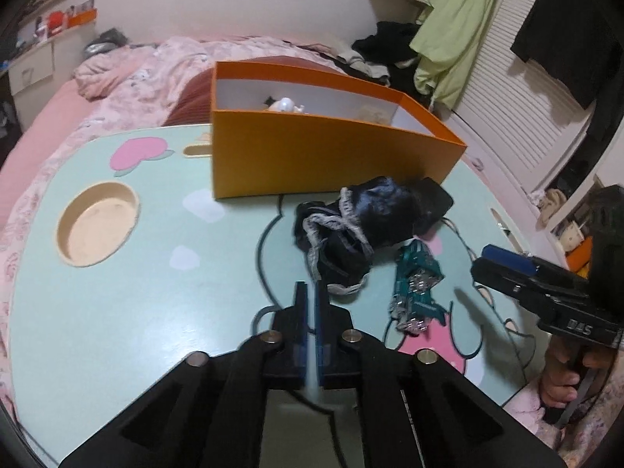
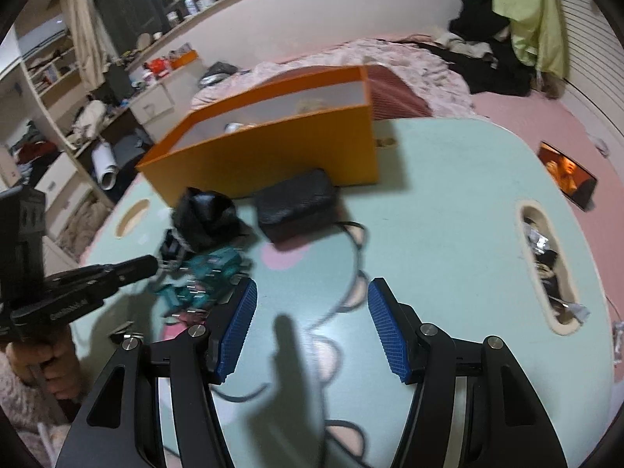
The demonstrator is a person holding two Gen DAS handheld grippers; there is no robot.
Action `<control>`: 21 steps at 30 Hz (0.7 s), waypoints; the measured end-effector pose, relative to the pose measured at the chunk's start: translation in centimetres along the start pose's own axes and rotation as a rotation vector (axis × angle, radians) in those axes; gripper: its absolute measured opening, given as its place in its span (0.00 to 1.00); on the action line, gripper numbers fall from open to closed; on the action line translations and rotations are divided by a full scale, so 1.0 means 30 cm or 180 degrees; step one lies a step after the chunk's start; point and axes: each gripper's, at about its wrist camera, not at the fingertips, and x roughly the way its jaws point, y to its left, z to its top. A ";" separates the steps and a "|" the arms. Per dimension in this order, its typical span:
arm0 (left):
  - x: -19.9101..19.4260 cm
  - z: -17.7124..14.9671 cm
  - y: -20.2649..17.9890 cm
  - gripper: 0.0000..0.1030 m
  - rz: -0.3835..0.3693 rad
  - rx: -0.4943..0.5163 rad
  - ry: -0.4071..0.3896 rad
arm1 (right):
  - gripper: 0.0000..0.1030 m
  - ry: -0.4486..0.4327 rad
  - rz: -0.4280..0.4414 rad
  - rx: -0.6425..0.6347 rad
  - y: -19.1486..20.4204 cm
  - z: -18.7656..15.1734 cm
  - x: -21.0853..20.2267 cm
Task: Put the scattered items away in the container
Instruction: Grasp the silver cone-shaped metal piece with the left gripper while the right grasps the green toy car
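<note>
Writing: white raised letters "DAS" on the black body of the right gripper (image 1: 503,259), seen from the left wrist view; a pale printed word on the side of the left gripper (image 1: 311,288) in the right wrist view is too blurred to read.
Left jaws: blue ribbed pads nearly pressed together, a thin slit between them, nothing pinched.
Right jaws: blue cross-hatched pads (image 2: 237,329) spread apart over bare table, holding nothing.
Container: orange cardboard box (image 1: 312,156), smooth matte walls, white inside, open top, on the far part of the table; a small white figure (image 1: 286,105) shows inside.
Scattered items: crumpled black fabric with grey lace trim (image 1: 351,230), a black textured pouch (image 2: 296,202), and a teal packet with silver pieces (image 1: 415,284), all lying on the table just in front of the box.
Table: mint-green smooth top (image 1: 156,292) with pink cartoon print, a round recess (image 1: 97,222).
Bedding: pink floral quilt (image 1: 156,66), rumpled.
</note>
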 end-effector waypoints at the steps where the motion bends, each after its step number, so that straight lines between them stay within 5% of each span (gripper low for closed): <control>1: -0.001 -0.003 0.001 0.19 0.0008 0.0009 0.0002 | 0.58 -0.0005 0.0038 -0.0058 0.017 0.000 0.000; 2: -0.004 -0.006 0.002 0.25 -0.0005 0.0009 -0.0010 | 0.58 -0.0006 0.0060 -0.0111 0.033 0.001 0.000; 4: -0.016 -0.006 0.001 0.63 -0.0005 -0.0008 -0.0042 | 0.60 -0.0003 0.0109 -0.0176 0.062 0.006 0.003; 5: -0.028 -0.006 0.000 0.66 -0.0001 -0.0019 -0.0086 | 0.67 0.0020 0.0144 -0.0193 0.073 0.010 0.009; 12: -0.125 -0.054 -0.040 0.66 -0.0239 0.0188 -0.0130 | 0.69 0.0162 0.0320 -0.0073 0.118 0.053 0.063; 20: -0.078 -0.130 -0.140 0.67 0.0111 0.0842 0.0004 | 0.71 0.0458 0.0042 -0.0416 0.213 0.051 0.153; 21: -0.064 -0.132 -0.149 0.57 0.0116 0.0908 0.0035 | 0.71 0.0466 -0.0002 -0.0463 0.219 0.049 0.157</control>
